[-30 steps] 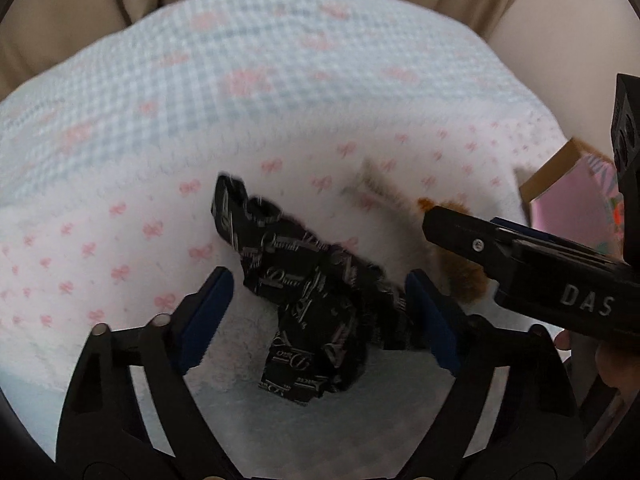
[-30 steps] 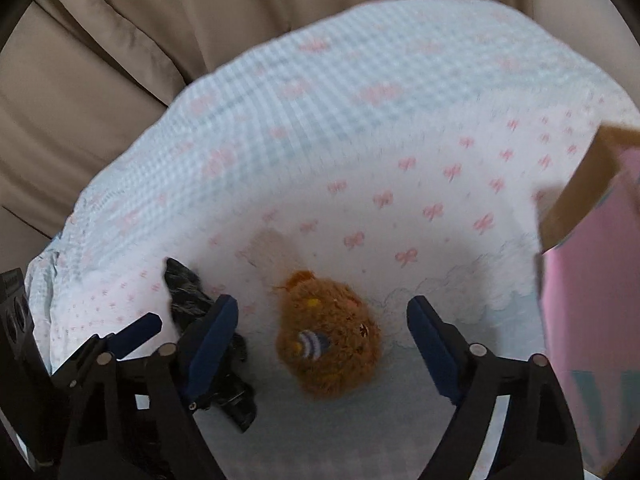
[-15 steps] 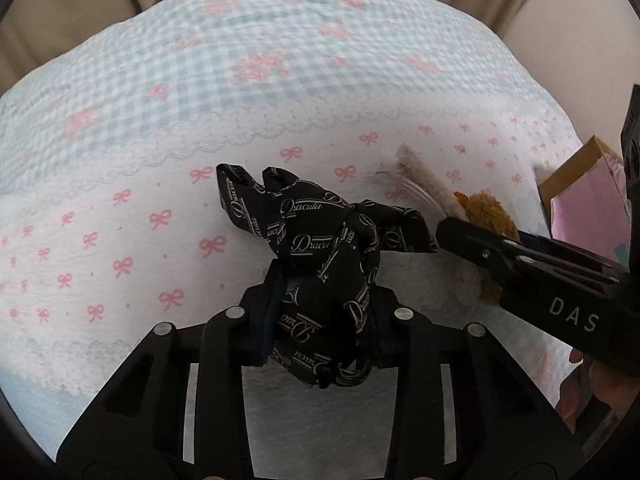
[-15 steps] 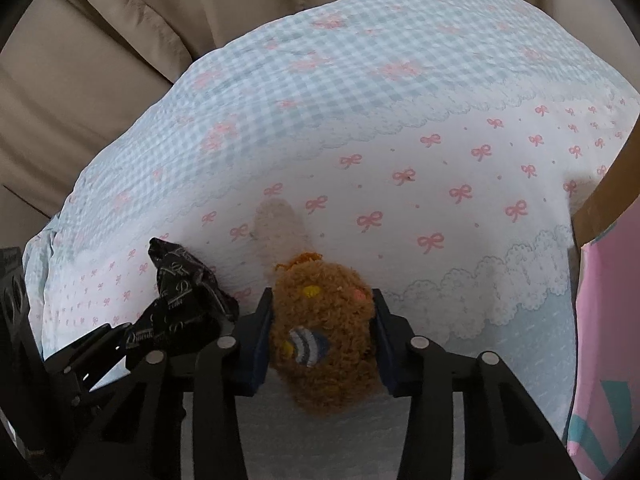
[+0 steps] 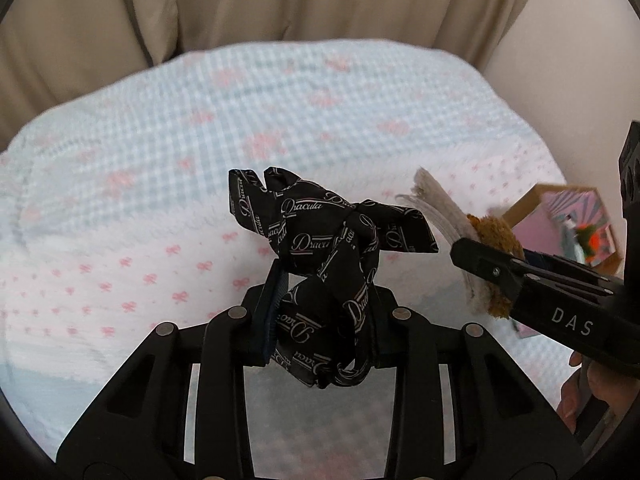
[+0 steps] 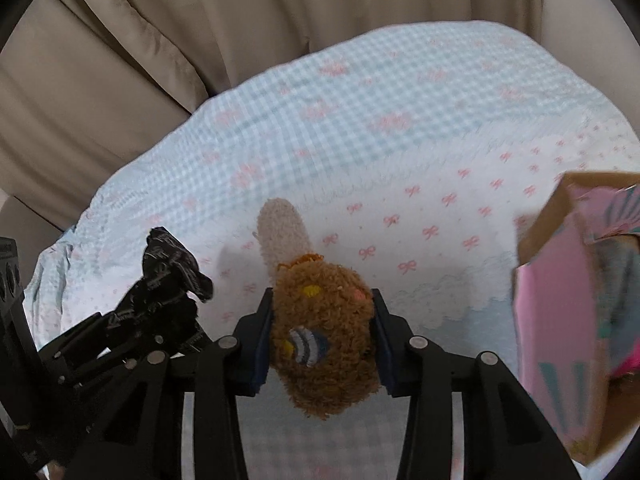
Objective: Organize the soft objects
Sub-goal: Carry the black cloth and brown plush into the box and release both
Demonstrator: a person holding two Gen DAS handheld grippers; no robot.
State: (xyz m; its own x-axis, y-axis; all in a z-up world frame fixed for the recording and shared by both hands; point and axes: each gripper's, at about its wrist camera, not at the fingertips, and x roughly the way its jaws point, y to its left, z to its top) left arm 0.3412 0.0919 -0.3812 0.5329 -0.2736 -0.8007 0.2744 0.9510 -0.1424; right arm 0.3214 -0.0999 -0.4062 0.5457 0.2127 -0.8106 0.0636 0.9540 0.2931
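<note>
1. Left wrist view: your left tool (image 5: 324,316) is pinching the black ribbon (image 5: 320,248) low in its bundle, and the ribbon is up off the bed (image 5: 160,160). Most of the fabric stands loose above the pads. Judging from that, a quick swing could let the slick cloth slide out, since only a fold or two seems to be caught.

2. The ribbon's right tail reaches toward the right tool's near finger (image 5: 520,276). The two look very close here, though I cannot tell if they touch. If you bring your hands nearer, the tail could snag on that finger and drag the ribbon free.

3. Right wrist view: your right tool (image 6: 322,336) is pressed onto the brown plush (image 6: 324,332), squeezing its sides and holding it above the bed (image 6: 400,140). Its pale part (image 6: 280,232) sticks out ahead, unsupported. Plush gives under pressure, so the grip may loosen as the stuffing shifts. Keep the squeeze steady.

4. The pink box (image 6: 560,320) sits at the far right, near the bed's edge, with something colourful already inside. If that is where you are heading, two risks seem likely. The projecting pale part could catch the cardboard rim and tip or push the box. Both tools arriving together could also crowd the opening, so go one at a time.
</note>
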